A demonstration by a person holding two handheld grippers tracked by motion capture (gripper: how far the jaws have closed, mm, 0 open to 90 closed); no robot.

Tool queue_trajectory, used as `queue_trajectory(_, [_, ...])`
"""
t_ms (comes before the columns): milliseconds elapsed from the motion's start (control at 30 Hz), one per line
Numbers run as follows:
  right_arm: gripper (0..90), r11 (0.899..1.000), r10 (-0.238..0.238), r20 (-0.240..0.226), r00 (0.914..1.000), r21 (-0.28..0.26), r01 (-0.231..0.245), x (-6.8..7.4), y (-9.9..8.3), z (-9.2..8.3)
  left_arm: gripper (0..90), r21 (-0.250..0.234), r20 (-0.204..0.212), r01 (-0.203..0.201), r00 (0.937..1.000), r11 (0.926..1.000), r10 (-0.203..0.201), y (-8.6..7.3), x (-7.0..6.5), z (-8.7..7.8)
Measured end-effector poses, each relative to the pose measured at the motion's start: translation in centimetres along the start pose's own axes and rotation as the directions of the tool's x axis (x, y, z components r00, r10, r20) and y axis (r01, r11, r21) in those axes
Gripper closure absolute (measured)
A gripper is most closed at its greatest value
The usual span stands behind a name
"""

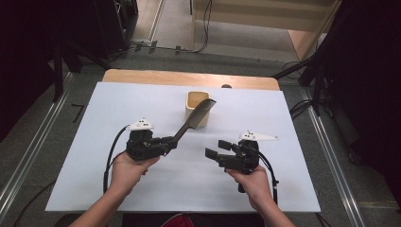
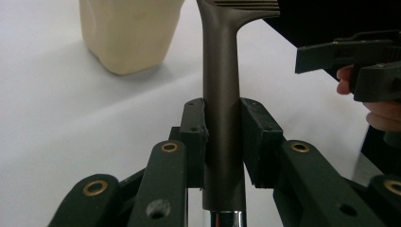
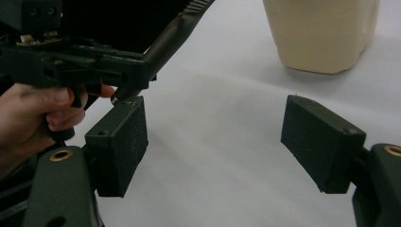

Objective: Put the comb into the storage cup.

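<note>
We see one white bench, one cream cup, one dark slotted spatula and two tongs. The left tongs clench the spatula's handle between their pads; the blade rises away from them, tilted, toward the cup's rim, with the cup just beyond and to one side. The left hand holds its tool level, pointing at the other hand. The right tongs stand released, nothing between them, near the left tongs; the right hand grips from below.
</note>
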State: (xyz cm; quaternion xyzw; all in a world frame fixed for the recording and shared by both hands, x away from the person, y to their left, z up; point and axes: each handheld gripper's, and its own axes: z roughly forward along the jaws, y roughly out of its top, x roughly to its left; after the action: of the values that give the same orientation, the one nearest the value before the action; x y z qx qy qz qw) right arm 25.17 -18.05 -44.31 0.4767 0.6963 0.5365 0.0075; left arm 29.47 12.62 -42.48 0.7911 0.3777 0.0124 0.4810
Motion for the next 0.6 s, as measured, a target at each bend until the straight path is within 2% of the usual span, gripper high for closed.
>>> queue_trajectory(67, [22.5,1.0,0.016,-0.005,0.9999,-0.005,-0.016,0.2,0.1,0.4,73.9,-0.01,0.001,-0.003,1.0,0.9999,0.003,-0.1,-0.3,0.2])
queue_trajectory(200, [23.6,0.998,0.058,-0.02,0.9981,-0.035,-0.059,0.2,0.3,1.1,73.9,-0.013,0.025,0.018,0.9995,0.9998,-0.018,-0.1,-0.6,1.0])
queue_trajectory(433, [24.8,0.993,0.092,-0.012,0.9957,-0.067,-0.093,0.2,0.6,1.9,73.9,-0.036,0.045,0.045,0.998,0.9983,-0.044,0.0,-1.0,2.1])
queue_trajectory(600, [25.3,0.988,0.12,-0.011,0.9927,-0.091,-0.121,0.1,0.8,2.4,73.8,-0.044,0.044,0.054,0.9977,0.9975,-0.052,-0.2,-1.3,2.8])
